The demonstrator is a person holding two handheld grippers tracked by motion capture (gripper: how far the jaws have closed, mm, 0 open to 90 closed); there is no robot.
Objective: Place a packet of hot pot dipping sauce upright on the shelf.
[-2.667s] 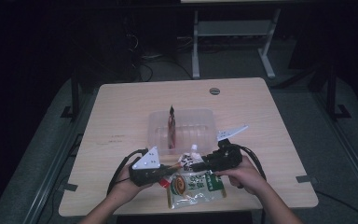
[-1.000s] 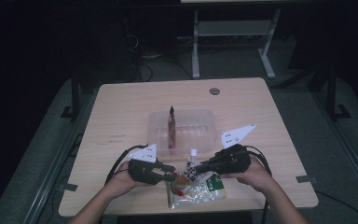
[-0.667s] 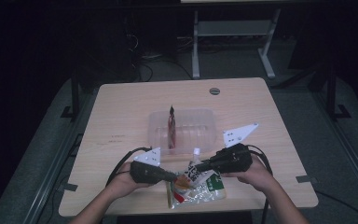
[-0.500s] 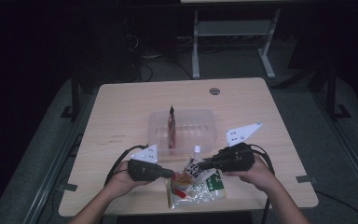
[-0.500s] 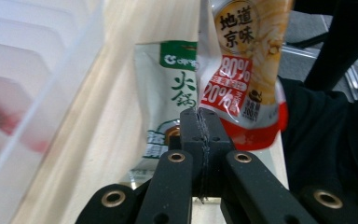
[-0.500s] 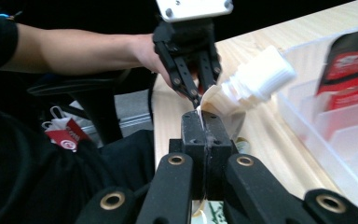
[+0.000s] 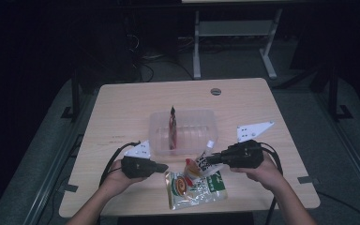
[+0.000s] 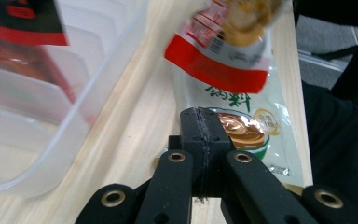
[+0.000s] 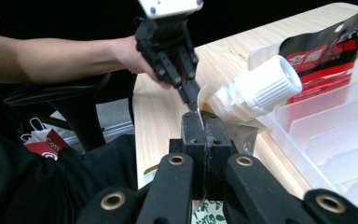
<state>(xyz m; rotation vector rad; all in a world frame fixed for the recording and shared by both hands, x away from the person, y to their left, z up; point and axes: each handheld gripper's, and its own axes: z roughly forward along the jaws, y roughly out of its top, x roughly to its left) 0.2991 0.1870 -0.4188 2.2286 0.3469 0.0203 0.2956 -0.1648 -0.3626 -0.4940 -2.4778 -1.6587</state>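
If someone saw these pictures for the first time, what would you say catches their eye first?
Probably the spouted pouch with its white screw cap, held up off the table edge-on in the right gripper, whose jaws are shut on it. Next, the clear ribbed container mid-table with a dark red packet standing in it, and a green noodle packet lying flat near the front edge.

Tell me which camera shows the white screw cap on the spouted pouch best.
The right gripper view: the white screw cap sits close and sharp just beyond the right gripper, which is shut on the spouted pouch. In the high view the cap is only a tiny pale speck. The left gripper view shows the pouch's red-and-white body, not the cap.
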